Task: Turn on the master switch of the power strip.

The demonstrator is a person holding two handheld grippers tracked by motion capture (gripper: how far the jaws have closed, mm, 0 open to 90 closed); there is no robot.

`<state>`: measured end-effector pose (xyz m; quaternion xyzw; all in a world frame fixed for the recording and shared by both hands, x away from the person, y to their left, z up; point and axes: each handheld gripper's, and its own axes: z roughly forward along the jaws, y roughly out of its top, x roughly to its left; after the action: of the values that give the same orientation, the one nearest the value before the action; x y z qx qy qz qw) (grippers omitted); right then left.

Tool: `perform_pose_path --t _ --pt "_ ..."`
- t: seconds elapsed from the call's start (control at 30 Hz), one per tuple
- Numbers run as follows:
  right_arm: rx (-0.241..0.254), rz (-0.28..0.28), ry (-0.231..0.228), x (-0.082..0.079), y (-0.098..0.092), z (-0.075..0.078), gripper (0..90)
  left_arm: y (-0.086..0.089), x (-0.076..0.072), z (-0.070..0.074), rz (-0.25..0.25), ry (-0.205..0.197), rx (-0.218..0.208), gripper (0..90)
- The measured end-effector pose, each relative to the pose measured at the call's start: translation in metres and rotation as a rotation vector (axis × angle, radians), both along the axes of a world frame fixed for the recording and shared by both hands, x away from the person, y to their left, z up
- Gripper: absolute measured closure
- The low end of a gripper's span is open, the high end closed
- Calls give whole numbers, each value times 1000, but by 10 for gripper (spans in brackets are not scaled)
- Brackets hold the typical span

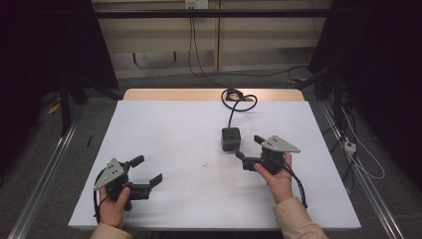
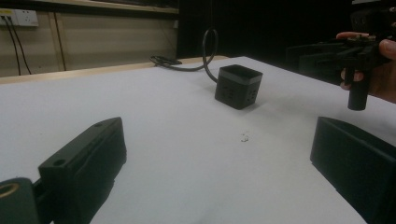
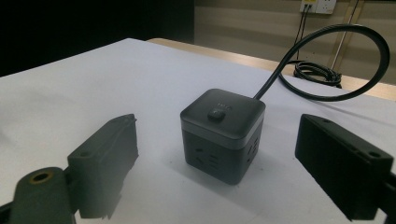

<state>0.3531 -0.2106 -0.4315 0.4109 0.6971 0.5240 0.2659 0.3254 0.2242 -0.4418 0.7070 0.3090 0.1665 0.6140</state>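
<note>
A black cube power strip point(image 1: 231, 138) point(image 2: 238, 86) point(image 3: 223, 134) stands on the white table point(image 1: 174, 129), with a button on top and sockets on its sides. Its black cable point(image 1: 237, 100) point(image 3: 336, 60) loops back toward the table's far edge. My right gripper point(image 1: 249, 148) point(image 3: 217, 168) is open just in front of the cube, jaws either side of it without touching. My left gripper point(image 1: 147, 169) point(image 2: 219, 163) is open over bare table at the near left, far from the cube. The right hand and its gripper point(image 2: 355, 56) appear in the left gripper view.
A tiny white scrap point(image 1: 205, 164) point(image 2: 243, 137) lies mid-table. The wooden strip point(image 1: 174, 94) of the table's far edge holds the coiled cable. Wall sockets point(image 3: 317, 5) and loose wires point(image 1: 358, 149) sit beyond the table and on the floor at right.
</note>
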Motion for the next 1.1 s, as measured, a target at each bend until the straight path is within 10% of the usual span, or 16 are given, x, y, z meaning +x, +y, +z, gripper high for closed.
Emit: perform_pose_path --t 1.1 --pt "-21 13 38 11 9 2 405 1 -1 1 4 -7 -5 32"
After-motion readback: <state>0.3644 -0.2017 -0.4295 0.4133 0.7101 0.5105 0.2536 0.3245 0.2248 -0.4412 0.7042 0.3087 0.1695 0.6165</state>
